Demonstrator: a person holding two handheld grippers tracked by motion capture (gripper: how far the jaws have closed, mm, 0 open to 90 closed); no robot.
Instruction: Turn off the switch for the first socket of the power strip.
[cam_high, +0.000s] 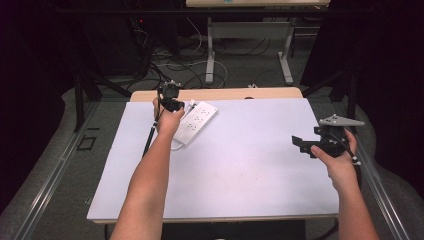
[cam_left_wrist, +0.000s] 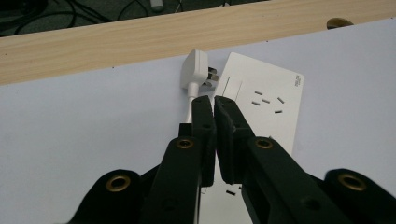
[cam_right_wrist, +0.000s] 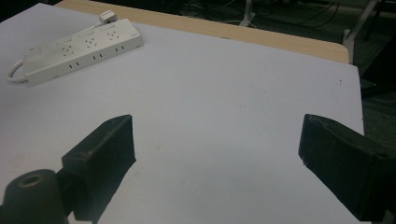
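A white power strip lies slantwise at the far left of the white tabletop, its white plug lying by its far end and its cord looping back. My left gripper hovers above that end, jaws shut with only a thin slit and nothing between them; the cord runs just beside the left jaw. My right gripper is held over the table's right side, far from the strip, with its jaws spread wide open above bare surface.
A strip of bare wood edges the table's far side. Beyond it stand another table's metal legs among floor cables. Dark frames and curtains flank both sides.
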